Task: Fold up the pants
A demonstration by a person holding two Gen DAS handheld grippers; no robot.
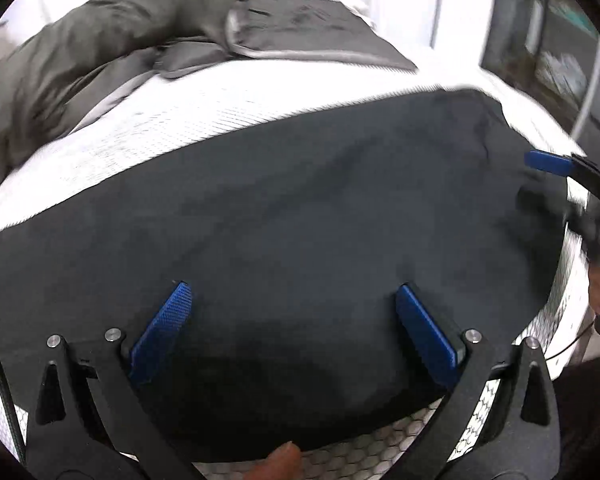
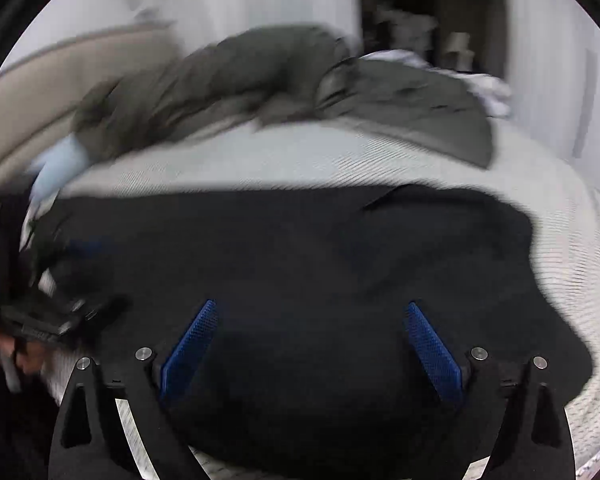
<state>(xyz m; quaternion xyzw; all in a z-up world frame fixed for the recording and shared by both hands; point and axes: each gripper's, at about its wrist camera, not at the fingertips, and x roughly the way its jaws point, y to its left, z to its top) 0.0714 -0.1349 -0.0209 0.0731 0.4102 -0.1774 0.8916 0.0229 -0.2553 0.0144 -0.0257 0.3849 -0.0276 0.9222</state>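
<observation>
A bedroom at home: a white-sheeted bed (image 2: 300, 160), beige padded headboard (image 2: 16, 108), heaped clothes (image 2: 228, 76).

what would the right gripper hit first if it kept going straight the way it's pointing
Most likely the dark pants spread on the white bed cover; the open right gripper points down at them with nothing between, though depth is unclear.

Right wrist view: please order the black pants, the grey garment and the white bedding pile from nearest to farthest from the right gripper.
1. Black pants, directly under the right gripper.
2. Grey garment, beyond, across the bed.
3. White bedding pile, far right, behind it.
</observation>
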